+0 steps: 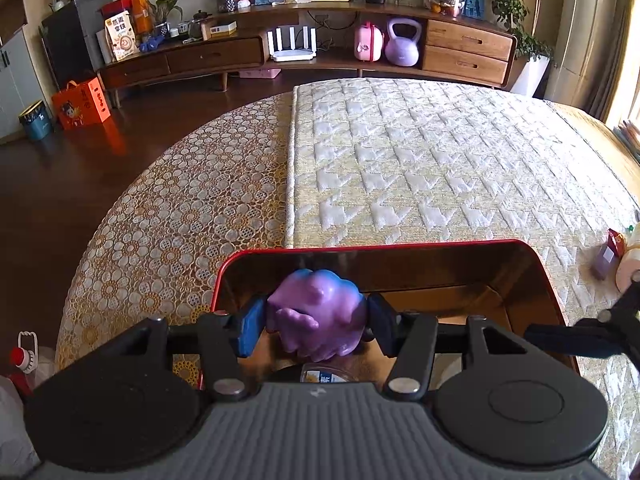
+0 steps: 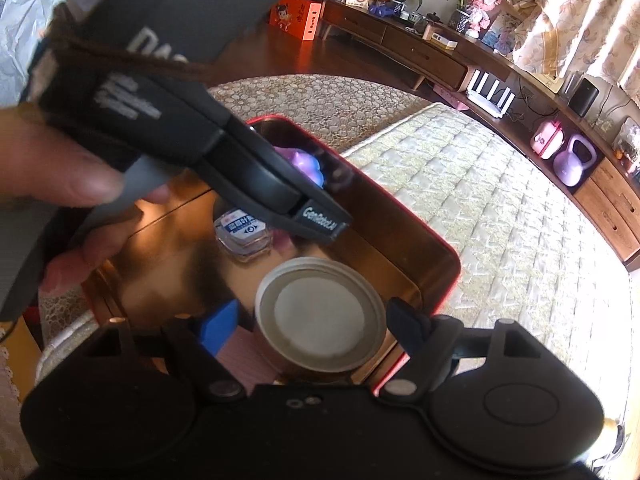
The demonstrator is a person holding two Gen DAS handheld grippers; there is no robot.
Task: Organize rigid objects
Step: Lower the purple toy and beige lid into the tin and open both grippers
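Note:
A red tin box with a shiny gold inside lies on the table; it also shows in the right wrist view. My left gripper is shut on a purple and blue toy and holds it inside the box near its far left wall. The toy shows behind the left gripper in the right wrist view. My right gripper holds a round can with a pale lid between its fingers, over the box's near right corner. A small clear jar with a blue label rests in the box.
The table carries a lace cloth on the left and a quilted mat on the right. A small carton and a roll lie at the mat's right edge. A wooden sideboard stands beyond the table.

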